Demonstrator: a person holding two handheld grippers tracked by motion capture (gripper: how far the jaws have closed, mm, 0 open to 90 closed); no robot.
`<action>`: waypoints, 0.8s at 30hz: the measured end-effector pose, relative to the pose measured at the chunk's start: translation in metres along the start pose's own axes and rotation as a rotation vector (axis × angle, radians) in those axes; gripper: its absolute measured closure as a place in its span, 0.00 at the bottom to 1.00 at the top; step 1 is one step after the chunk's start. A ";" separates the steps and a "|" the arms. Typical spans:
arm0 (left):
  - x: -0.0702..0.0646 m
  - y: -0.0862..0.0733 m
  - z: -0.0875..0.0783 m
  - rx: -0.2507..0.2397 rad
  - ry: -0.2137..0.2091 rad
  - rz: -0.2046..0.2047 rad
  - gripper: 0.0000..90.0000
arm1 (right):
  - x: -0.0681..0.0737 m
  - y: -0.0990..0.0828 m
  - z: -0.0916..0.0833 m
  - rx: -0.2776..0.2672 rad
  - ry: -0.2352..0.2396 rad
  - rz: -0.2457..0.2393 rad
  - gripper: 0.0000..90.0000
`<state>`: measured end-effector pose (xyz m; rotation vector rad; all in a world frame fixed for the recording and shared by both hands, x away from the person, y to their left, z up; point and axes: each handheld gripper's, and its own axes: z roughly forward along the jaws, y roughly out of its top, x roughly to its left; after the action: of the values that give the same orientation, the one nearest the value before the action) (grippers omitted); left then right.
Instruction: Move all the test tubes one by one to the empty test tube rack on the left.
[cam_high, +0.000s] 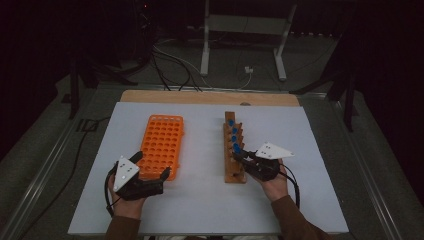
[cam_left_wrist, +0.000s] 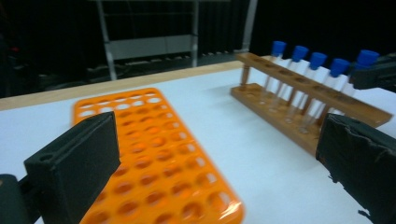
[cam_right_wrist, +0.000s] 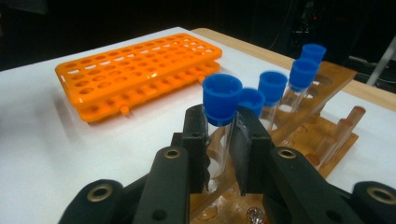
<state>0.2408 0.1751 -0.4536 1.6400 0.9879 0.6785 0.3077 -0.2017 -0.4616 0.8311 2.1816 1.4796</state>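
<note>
High view first: we take the wooden rack on the white table as our landmark. Our right gripper sits at the near end of that rack, its jaws closed tight on the nearest test tube, just under the blue cap. In the right gripper view we see the same test tube standing upright between the two black pads, which press on the clear glass from both sides, the blue cap rising above them. Four more blue-capped tubes stand in the rack beyond it, farther from us along the row.

Well to the left of the rack lies the orange tray, flat on the table. Our left gripper hangs over the near end of that tray with its jaws spread wide and nothing between them. In the left gripper view the orange tray lies below the open jaws, and the rack stands off to the right.
</note>
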 end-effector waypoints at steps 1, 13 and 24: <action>-0.003 0.003 0.004 0.012 -0.012 -0.009 0.01 | 0.000 0.002 -0.001 0.000 0.001 -0.003 0.86; -0.052 0.029 0.064 0.038 -0.147 0.047 0.03 | -0.004 0.015 -0.008 -0.014 0.031 0.009 0.86; -0.094 0.042 0.098 0.053 -0.261 0.118 0.09 | -0.004 0.023 -0.015 -0.054 0.062 0.031 0.86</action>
<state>0.2866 0.0411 -0.4365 1.7921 0.7310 0.5025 0.3079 -0.2092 -0.4348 0.8154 2.1719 1.5914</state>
